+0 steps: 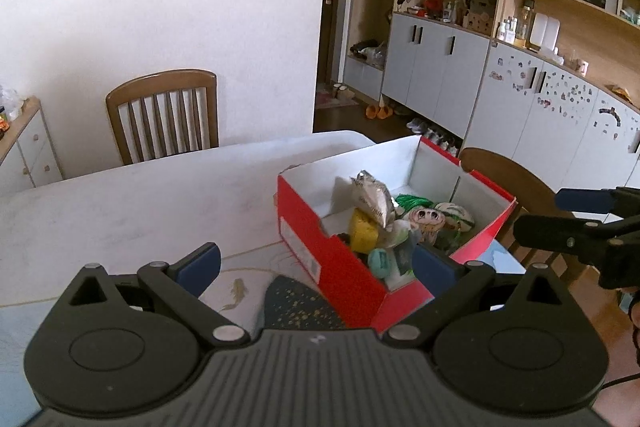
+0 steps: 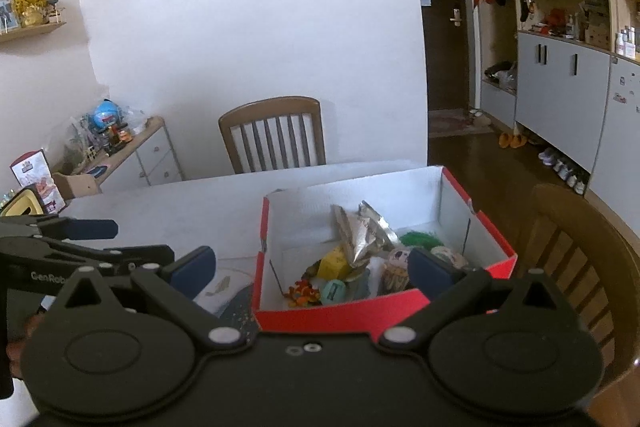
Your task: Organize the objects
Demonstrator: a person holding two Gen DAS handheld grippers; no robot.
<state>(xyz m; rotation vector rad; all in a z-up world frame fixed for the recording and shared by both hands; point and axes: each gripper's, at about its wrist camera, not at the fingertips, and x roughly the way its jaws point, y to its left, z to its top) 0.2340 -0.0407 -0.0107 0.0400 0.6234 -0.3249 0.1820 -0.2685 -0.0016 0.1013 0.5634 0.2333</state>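
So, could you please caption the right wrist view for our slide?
Open right gripper facing a red box of small toys on the white table.

I see table (image 1: 140,203) bare left of red box (image 1: 320,251) and beyond it: free passage there. Box open on top, near half packed with small items (image 2: 344,267), far half free. 2 chairs hem table: 1 (image 2: 276,135) at far edge, 1 (image 2: 576,267) right of box.
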